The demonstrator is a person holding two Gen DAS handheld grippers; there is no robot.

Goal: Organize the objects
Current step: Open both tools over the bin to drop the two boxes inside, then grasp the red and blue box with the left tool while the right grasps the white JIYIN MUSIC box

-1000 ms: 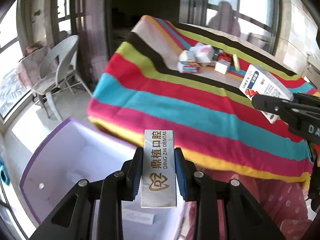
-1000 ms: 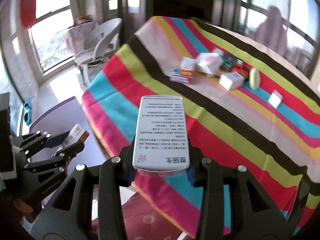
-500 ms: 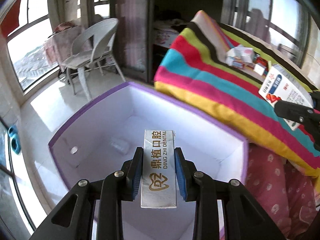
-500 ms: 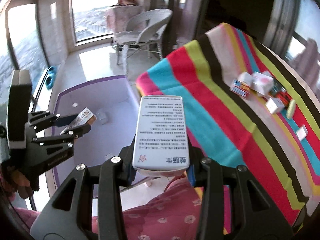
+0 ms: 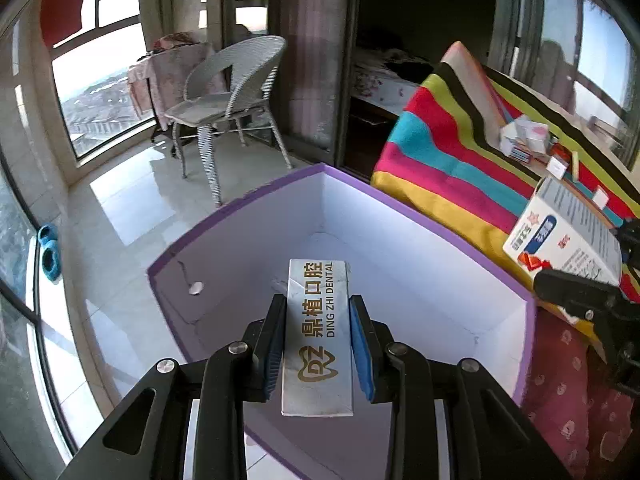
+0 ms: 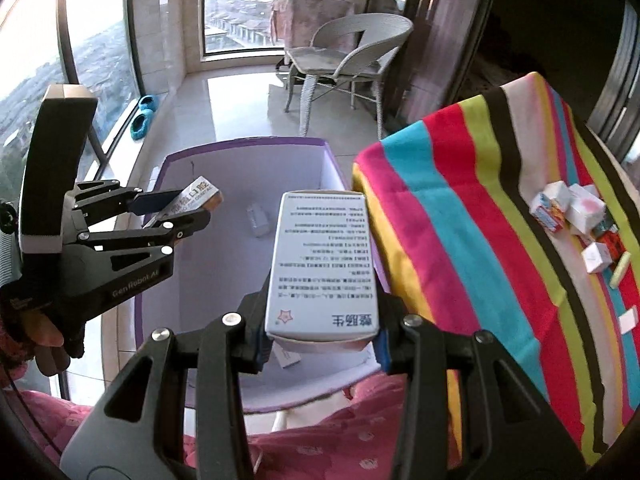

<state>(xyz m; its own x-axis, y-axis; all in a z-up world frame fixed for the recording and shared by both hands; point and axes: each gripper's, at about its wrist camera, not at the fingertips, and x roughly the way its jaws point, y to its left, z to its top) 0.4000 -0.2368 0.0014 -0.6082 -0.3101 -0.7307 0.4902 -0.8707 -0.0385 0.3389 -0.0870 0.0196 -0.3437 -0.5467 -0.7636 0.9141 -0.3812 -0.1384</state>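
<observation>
Both grippers have swung from the striped table (image 6: 480, 216) to above the purple bin (image 5: 240, 204); the left gripper (image 5: 318, 344) clamps a silver box (image 5: 318, 336) over its white interior; the right gripper (image 6: 322, 340) grips a white carton (image 6: 324, 260) above the bin's near table-side corner; a small packet (image 6: 258, 220) lies inside; more boxes (image 6: 572, 216) sit on the table; a wicker chair (image 5: 228, 92) stands beyond.

silver dental box (image 5: 318, 332) and white medicine box (image 6: 323, 264) held above purple bin (image 5: 420, 220) holding perhaps two small items.
</observation>
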